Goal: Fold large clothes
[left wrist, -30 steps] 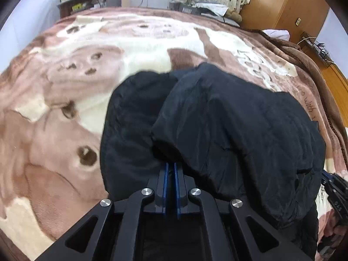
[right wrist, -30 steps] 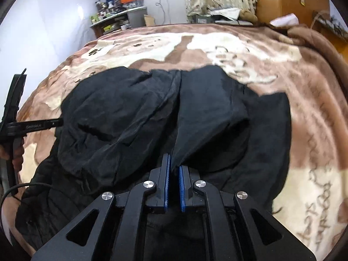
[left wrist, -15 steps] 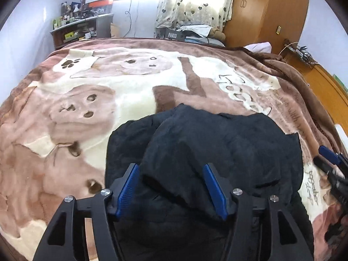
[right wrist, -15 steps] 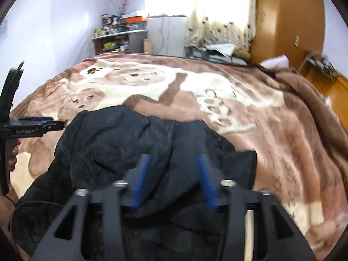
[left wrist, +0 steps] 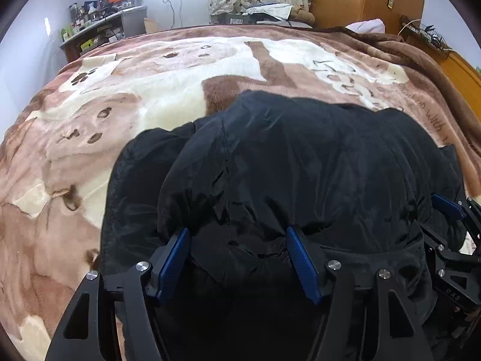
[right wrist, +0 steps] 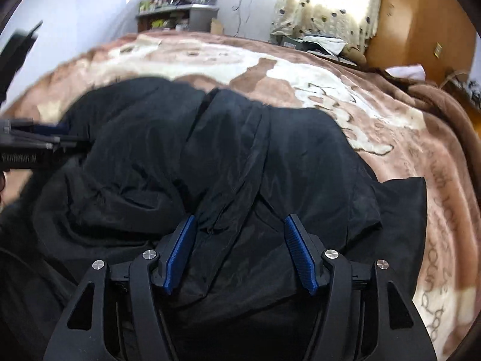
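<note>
Both tools released above a black jacket on the bed

The black jacket (left wrist: 300, 162) lies folded in a heap on the brown blanket (left wrist: 168, 90) of the bed. The left tool (left wrist: 237, 258) has its blue pads spread wide, gripping nothing, with the jacket at 12 o'clock. The right tool (right wrist: 239, 249) is also spread wide and holds no cloth; the jacket fills its view from 9 to 1 o'clock.

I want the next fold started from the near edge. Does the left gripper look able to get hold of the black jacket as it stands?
Probably yes. The left gripper is open, with the black jacket lying bunched right between its fingers, and nothing covers the cloth there.
</note>
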`<state>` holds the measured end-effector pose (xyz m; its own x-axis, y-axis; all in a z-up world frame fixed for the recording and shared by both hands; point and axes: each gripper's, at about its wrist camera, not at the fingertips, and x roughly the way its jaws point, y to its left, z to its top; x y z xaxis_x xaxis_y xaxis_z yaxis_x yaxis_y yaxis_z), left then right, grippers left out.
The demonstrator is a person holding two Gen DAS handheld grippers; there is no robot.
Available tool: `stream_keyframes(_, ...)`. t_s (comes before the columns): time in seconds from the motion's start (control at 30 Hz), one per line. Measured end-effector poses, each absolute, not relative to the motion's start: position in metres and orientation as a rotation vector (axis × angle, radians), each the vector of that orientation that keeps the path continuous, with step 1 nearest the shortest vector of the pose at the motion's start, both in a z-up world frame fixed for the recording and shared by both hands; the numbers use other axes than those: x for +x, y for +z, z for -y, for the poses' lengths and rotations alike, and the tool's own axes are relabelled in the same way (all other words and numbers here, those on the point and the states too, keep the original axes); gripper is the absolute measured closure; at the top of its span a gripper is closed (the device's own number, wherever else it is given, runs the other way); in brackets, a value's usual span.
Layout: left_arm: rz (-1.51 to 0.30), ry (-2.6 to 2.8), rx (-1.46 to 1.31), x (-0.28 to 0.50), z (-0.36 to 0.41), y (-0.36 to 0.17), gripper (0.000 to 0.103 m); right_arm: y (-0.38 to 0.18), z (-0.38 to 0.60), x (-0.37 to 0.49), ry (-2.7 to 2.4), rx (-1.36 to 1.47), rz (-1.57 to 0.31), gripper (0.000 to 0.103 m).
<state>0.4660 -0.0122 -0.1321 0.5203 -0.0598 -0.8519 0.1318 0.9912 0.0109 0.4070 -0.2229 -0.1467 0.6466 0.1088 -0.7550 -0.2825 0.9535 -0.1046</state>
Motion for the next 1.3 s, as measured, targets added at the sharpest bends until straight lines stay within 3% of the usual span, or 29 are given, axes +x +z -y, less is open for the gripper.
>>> stream_keyframes(0.33, -1.014, -0.112, 0.067, 0.468, 0.012, -0.153, 0.035, -0.166, 0.231, 0.420, 0.241, -0.158, -0.906, 0.041)
stream_keyframes(0.6, -1.027, -0.107, 0.006, 0.464, 0.005, -0.133, 0.031, -0.152, 0.226, 0.419, 0.211, -0.164, -0.918, 0.041)
stream_keyframes(0.67, -1.042, -0.109, -0.014, 0.456, -0.002, -0.120, 0.023, -0.137, 0.228, 0.413, 0.189, -0.131, -0.917, 0.040)
stream_keyframes(1.3, -0.881, -0.064, 0.041, 0.270, -0.082, 0.055, 0.020, 0.099, 0.273, 0.212, 0.106, -0.068, -0.612, 0.034)
